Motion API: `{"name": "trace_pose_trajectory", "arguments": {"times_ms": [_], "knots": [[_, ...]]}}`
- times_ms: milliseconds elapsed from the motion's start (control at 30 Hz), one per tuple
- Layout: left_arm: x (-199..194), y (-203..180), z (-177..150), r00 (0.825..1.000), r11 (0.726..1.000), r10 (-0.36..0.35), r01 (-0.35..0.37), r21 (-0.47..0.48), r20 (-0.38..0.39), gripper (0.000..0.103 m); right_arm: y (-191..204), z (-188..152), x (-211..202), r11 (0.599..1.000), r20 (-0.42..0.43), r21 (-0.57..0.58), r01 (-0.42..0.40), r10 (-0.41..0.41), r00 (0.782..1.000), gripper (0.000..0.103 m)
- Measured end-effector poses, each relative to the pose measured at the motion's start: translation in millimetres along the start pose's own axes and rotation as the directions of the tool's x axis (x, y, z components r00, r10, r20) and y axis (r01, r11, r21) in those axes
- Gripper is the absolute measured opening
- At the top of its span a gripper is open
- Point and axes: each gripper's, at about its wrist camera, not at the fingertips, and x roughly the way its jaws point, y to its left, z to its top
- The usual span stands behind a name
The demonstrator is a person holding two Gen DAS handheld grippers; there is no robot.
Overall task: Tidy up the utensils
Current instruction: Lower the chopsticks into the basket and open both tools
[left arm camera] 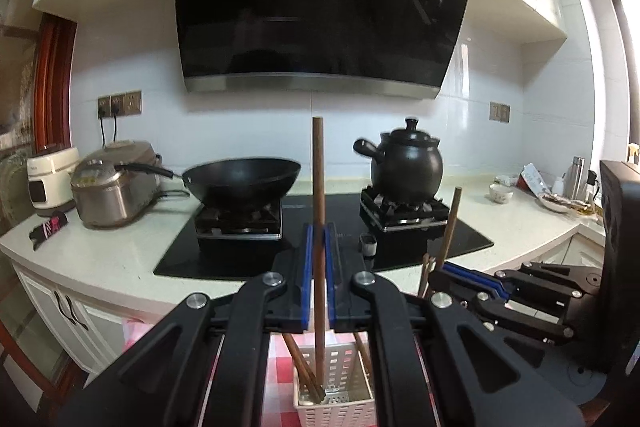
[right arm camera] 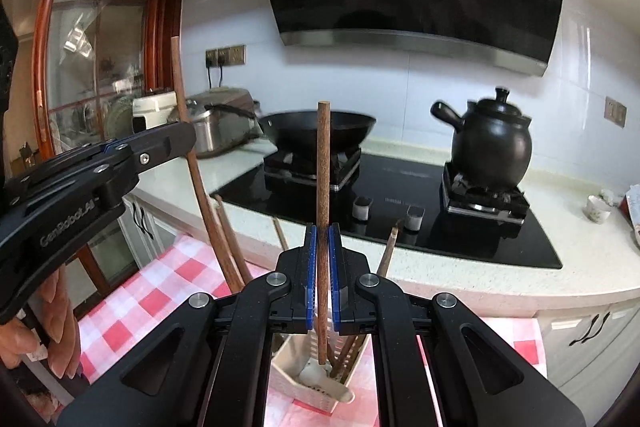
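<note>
My left gripper (left arm camera: 318, 233) is shut on a brown wooden chopstick (left arm camera: 318, 187), held upright with its lower end inside a white slotted utensil basket (left arm camera: 334, 405). My right gripper (right arm camera: 322, 233) is shut on another upright chopstick (right arm camera: 322, 167), its tip down in the same basket (right arm camera: 300, 367). Several chopsticks lean in the basket (left arm camera: 306, 373). The right gripper shows at the right of the left wrist view (left arm camera: 444, 273); the left gripper shows at the left of the right wrist view (right arm camera: 188, 139).
The basket stands on a red-and-white checked cloth (right arm camera: 140, 299). Behind is a counter with a black hob (right arm camera: 400, 187), a wok (left arm camera: 242, 175), a black clay pot (left arm camera: 406, 163), a rice cooker (left arm camera: 116, 183) and small dishes at the far right (left arm camera: 502, 193).
</note>
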Motion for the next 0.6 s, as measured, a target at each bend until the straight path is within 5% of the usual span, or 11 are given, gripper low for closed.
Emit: {"name": "trace_pose_trajectory", "arguments": {"times_ms": [267, 600], "knots": [[42.5, 7.1, -42.4, 0.993, 1.000, -0.008, 0.006, -0.012, -0.122, 0.006, -9.7, -26.7, 42.1, 1.000, -0.119, 0.014, -0.003, 0.005, 0.993, 0.006], [56.6, 19.1, -81.5, 0.983, 0.998, 0.045, -0.053, -0.039, -0.178, 0.010, -18.6, -44.6, 55.7, 0.998, -0.163, 0.058, -0.010, 0.019, 0.986, 0.009]]}}
